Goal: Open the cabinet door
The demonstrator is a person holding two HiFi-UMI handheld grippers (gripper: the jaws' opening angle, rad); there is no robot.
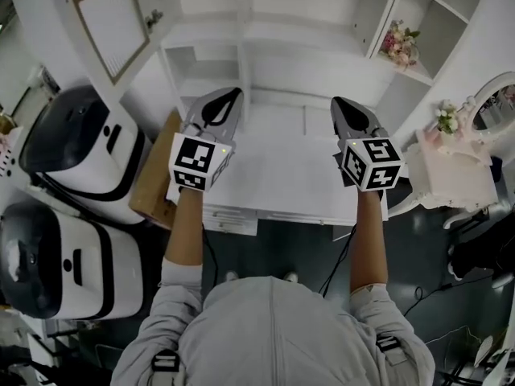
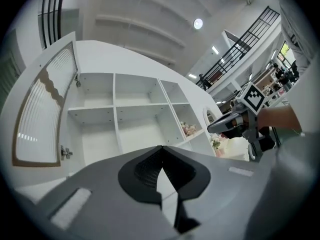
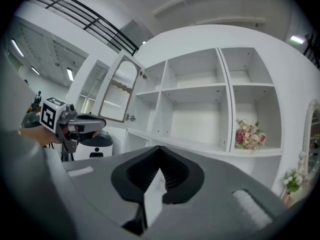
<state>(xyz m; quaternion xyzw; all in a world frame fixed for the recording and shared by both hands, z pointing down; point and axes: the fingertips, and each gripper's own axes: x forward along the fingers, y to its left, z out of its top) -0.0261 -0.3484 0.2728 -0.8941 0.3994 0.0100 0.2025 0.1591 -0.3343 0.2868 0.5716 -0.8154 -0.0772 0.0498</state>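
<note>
The white cabinet (image 1: 265,30) stands in front of me with its shelves bare. Its left door (image 1: 105,22), white with a tan-framed glass panel and a small knob (image 1: 153,16), hangs swung wide to the left. That door shows again in the left gripper view (image 2: 42,114) and in the right gripper view (image 3: 120,91). My left gripper (image 1: 233,95) and right gripper (image 1: 338,103) are held side by side over the white counter (image 1: 282,175), short of the cabinet. Both are shut with nothing between the jaws; neither touches the door. Each sees the other, the right gripper (image 2: 220,126) and the left gripper (image 3: 92,121).
Pink flowers (image 1: 400,43) sit on a right-hand shelf. Two white-and-black machines (image 1: 80,147) (image 1: 56,256) stand at the left beside a cardboard box (image 1: 153,175). A small white dressing table (image 1: 455,171) with a mirror is at the right. Cables lie on the dark floor.
</note>
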